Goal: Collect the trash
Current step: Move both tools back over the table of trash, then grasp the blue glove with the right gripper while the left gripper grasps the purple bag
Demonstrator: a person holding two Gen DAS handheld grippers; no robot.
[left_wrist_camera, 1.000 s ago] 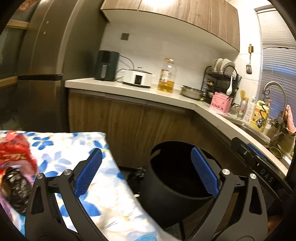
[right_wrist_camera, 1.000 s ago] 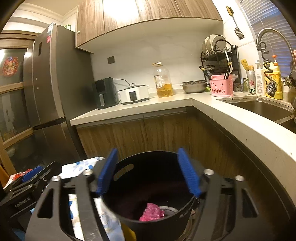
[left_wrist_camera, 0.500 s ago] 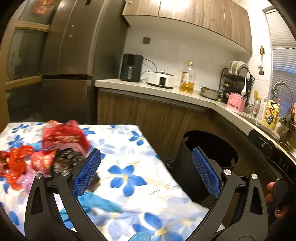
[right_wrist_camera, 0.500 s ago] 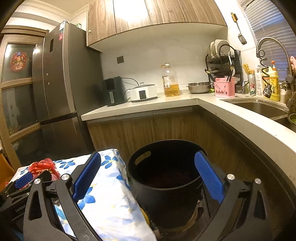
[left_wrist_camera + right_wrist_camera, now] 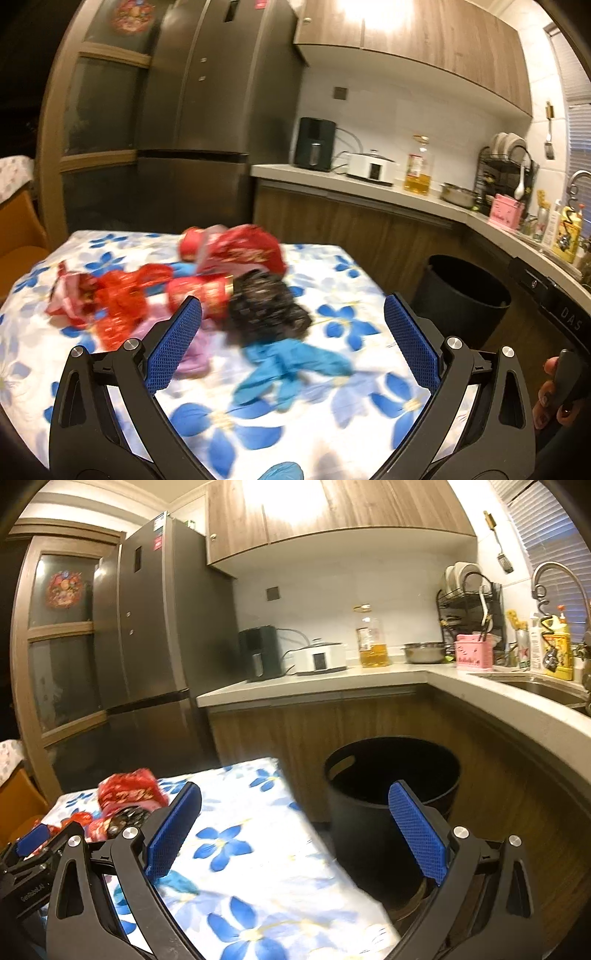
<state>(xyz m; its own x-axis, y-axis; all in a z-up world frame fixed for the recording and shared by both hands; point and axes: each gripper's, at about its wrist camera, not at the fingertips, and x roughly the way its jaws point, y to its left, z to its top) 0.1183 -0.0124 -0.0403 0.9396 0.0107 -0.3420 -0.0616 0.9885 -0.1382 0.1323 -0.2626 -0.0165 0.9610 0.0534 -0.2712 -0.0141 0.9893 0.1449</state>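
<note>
Both the left tongs (image 5: 293, 339) and the right tongs (image 5: 295, 832) gaped empty. Only the left view showed the blue glove (image 5: 291, 363); the right showed the bin's (image 5: 391, 801) handle slot.

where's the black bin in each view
Left wrist: the bin is right of centre, on the floor past the table's right edge, below the counter.
Right wrist: the bin is centre-right, between the open blue pads, beside the table.
Shared landmark: the oil bottle on the counter.
</note>
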